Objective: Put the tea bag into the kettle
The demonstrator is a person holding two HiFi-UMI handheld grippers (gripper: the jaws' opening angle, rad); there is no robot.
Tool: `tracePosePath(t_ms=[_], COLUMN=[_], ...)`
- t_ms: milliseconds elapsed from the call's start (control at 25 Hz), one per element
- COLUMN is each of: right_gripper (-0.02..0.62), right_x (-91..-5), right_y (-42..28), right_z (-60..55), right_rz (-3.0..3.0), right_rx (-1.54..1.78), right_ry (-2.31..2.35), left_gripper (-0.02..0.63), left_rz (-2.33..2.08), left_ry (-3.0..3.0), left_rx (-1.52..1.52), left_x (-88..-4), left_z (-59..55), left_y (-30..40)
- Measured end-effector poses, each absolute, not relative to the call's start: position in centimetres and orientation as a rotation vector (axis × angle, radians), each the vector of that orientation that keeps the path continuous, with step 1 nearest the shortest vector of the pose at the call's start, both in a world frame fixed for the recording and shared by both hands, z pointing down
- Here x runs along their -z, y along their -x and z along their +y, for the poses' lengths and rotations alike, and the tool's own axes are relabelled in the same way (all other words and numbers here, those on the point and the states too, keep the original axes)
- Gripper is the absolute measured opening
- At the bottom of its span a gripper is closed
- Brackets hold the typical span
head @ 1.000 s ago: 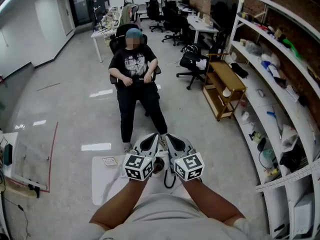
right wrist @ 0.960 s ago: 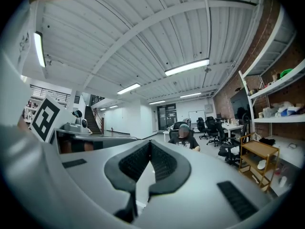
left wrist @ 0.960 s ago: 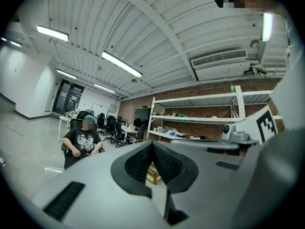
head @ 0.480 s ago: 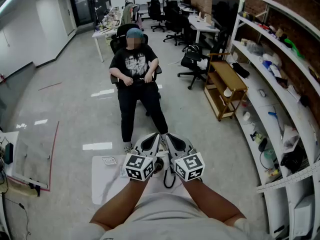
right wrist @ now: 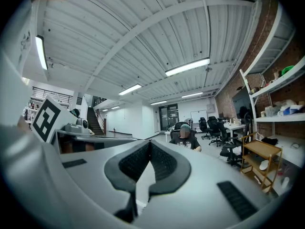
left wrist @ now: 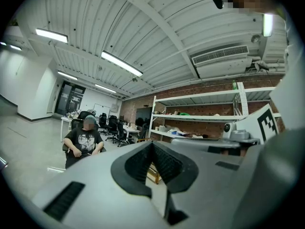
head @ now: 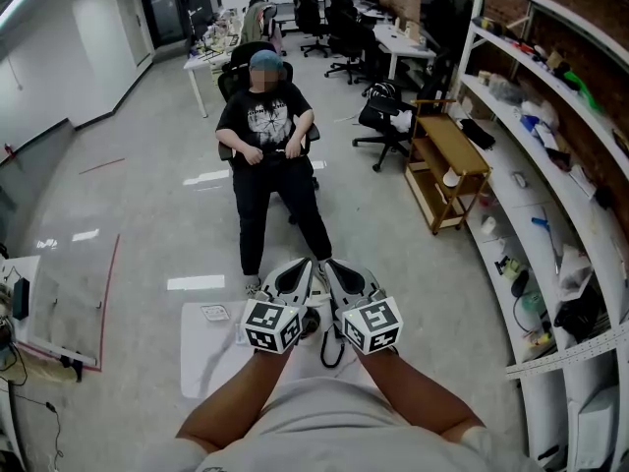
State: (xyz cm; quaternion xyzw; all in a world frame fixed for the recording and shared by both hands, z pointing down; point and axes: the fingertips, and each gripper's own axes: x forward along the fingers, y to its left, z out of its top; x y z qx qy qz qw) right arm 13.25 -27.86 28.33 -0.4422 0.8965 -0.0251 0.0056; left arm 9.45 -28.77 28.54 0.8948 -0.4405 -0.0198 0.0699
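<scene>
In the head view my two grippers are held level, side by side, over a small white table (head: 201, 367). Both point away from me, and the left gripper (head: 295, 275) and right gripper (head: 344, 273) are each shut with nothing between the jaws. The left gripper view shows the left gripper (left wrist: 152, 144) closed tip to tip; the right gripper view shows the same for the right gripper (right wrist: 149, 143). A small flat packet, perhaps the tea bag (head: 214, 315), lies on the table left of the grippers. A dark round thing (head: 313, 324), possibly the kettle, is mostly hidden under the marker cubes.
A person (head: 265, 136) sits on an office chair a few steps ahead, facing me. A wooden cart (head: 444, 165) and long white shelves (head: 550, 214) with clutter run along the right. A clear panel (head: 64, 303) stands at the left. A black cord (head: 329, 352) hangs by the table.
</scene>
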Motion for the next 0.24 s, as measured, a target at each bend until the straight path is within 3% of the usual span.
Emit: tracePosePath(t_ms=[240], right_gripper=[0.009], right_x=[-28.7], right_y=[-15.7], right_z=[-28.3], right_rz=[2.81], right_rx=[0.081], right_ry=[1.37], left_gripper=[0.008], left_rz=[-1.339], left_ry=[-2.691], left_rx=[0.056], left_x=[-28.9], left_z=[-29.1], left_y=[-11.9])
